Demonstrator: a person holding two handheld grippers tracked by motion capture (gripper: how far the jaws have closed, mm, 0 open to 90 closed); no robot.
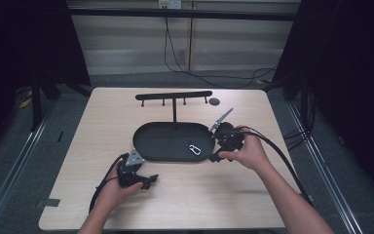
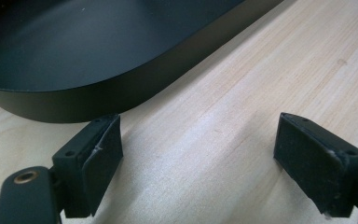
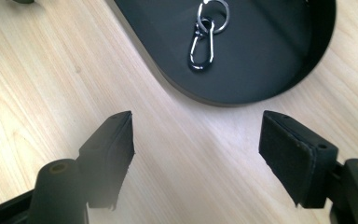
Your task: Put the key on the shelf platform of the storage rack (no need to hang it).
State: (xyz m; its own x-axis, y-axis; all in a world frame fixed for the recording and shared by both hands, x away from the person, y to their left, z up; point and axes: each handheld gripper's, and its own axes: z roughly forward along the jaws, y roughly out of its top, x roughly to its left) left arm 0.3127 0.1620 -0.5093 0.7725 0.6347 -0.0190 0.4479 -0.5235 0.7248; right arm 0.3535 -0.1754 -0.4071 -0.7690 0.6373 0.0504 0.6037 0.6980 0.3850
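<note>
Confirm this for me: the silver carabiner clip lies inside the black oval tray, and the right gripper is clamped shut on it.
Not quite. The carabiner clip does lie inside the black oval tray, but the right gripper is open and holds nothing; its jaws stand apart over bare table outside the tray, as the right gripper view shows.

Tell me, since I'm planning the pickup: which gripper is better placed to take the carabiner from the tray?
Right. The right gripper sits open at the tray end where the carabiner lies; the left gripper is at the far end.
</note>
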